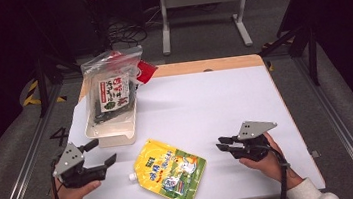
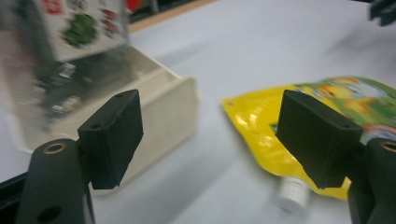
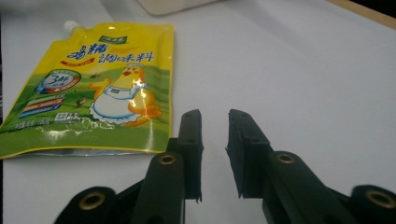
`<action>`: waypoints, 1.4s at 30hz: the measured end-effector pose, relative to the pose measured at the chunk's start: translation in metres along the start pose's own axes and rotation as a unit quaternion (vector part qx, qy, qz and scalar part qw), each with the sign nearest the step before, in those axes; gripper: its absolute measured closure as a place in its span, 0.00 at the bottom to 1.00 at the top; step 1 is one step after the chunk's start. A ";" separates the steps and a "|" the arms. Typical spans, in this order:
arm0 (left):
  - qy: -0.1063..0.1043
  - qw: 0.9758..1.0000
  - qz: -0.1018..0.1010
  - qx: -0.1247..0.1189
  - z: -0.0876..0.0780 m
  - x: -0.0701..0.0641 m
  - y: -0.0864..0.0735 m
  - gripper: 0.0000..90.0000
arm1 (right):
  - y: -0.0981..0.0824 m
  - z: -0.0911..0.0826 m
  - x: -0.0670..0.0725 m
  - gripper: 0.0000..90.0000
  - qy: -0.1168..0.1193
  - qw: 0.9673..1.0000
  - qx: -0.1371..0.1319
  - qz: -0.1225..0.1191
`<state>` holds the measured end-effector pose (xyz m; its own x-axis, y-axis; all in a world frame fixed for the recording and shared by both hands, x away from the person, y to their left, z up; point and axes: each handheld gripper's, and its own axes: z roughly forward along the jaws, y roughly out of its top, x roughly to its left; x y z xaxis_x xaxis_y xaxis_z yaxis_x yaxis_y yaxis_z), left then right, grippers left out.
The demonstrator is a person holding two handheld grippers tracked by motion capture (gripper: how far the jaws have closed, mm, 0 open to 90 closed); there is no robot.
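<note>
A yellow spouted pouch (image 1: 171, 170) printed with a cartoon chicken lies flat near the table's front edge, its white cap pointing left. My left gripper (image 1: 102, 152) hovers just left of it, jaws wide open and empty. In the left gripper view, the pouch (image 2: 327, 100) lies past the right jaw of that gripper (image 2: 210, 135) and a cream tray (image 2: 163, 116) past the left jaw. My right gripper (image 1: 219, 142) rests to the right of the pouch, its jaws a narrow gap apart with nothing between them. In the right gripper view, the pouch (image 3: 93, 93) lies ahead and left of this gripper (image 3: 215, 126).
The cream tray (image 1: 113, 134) stands at the table's left, with a clear zip bag of dark seaweed (image 1: 111, 94) leaning in it. A red packet (image 1: 146, 70) sits behind the bag. White tabletop (image 1: 204, 96) stretches across the middle and right.
</note>
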<state>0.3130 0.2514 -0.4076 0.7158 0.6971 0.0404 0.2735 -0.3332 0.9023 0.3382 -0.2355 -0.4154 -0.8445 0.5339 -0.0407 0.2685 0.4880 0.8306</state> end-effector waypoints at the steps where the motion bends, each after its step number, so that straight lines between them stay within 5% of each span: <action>1: -0.008 1.000 0.003 0.011 0.002 -0.005 -0.003 0.26 | 0.000 0.000 0.000 0.86 0.000 1.000 0.000 0.000; 3: -0.035 0.999 0.004 0.038 0.006 -0.018 -0.012 0.26 | 0.000 0.003 0.006 0.94 0.011 1.000 0.003 -0.006; 9: -0.056 0.994 0.000 0.092 0.009 -0.035 -0.034 0.27 | 0.001 0.014 0.019 1.00 0.035 0.999 0.011 -0.019; 15: -0.065 0.990 -0.041 0.118 0.012 -0.026 -0.047 0.24 | 0.005 0.029 0.036 1.00 0.061 0.997 0.016 -0.034; 26: -0.085 0.983 -0.012 0.164 0.038 -0.038 -0.048 0.27 | 0.004 0.054 0.064 1.00 0.111 0.990 0.049 -0.065; 34: -0.068 0.984 0.008 0.167 0.045 -0.038 -0.045 0.40 | 0.004 0.057 0.068 1.00 0.126 0.989 0.049 -0.068; 42: -0.049 0.985 0.020 0.166 0.055 -0.035 -0.039 0.43 | 0.004 0.057 0.069 1.00 0.130 0.987 0.055 -0.074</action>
<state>0.3127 0.2054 -0.4682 0.7840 0.6205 0.0163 0.4274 -0.5587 0.7107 0.3075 -0.1573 -0.4468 -0.9650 0.2621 -0.0010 0.1696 0.6272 0.7601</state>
